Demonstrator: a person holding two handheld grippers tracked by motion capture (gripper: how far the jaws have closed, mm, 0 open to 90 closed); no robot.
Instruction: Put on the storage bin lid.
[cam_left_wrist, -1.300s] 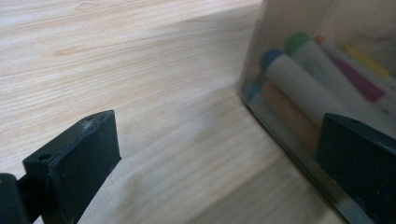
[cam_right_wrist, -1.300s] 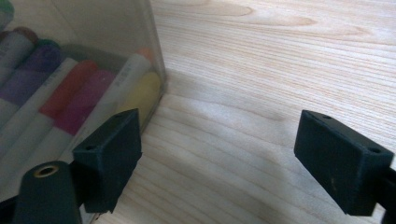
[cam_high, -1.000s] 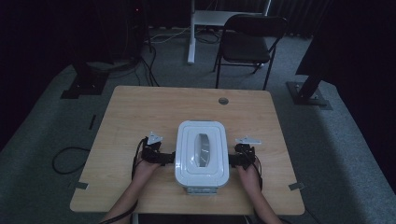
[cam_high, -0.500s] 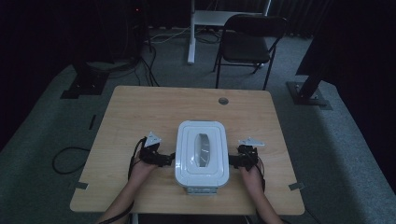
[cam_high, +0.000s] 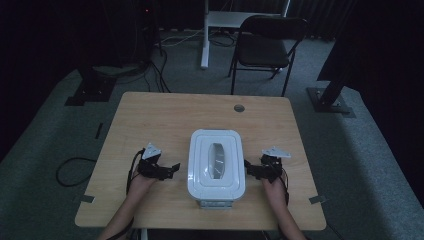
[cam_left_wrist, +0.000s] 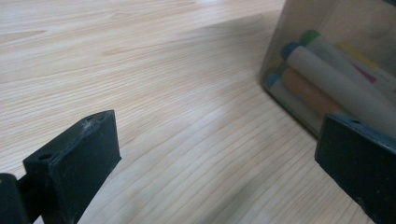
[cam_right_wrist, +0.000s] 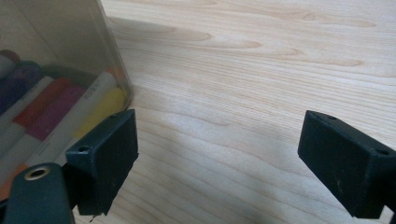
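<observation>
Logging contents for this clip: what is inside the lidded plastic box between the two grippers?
Through the box's clear walls, both gripper views show markers lying on their sides, with blue, green, orange, yellow and purple among the colours. The white lid covers them from above, so their count cannot be told.

Lidded box (cam_high: 216, 165) blocking centre between left gripper (cam_high: 170, 170) and right gripper (cam_high: 248, 167); bare tabletop (cam_high: 165, 117) lying open beyond, leaving room for passing.

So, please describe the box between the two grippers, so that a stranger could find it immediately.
On the wooden table, near the person's edge, stands a box between the left gripper and right gripper. It has a white lid and clear walls showing coloured markers; nothing else there is white and boxy.
</observation>
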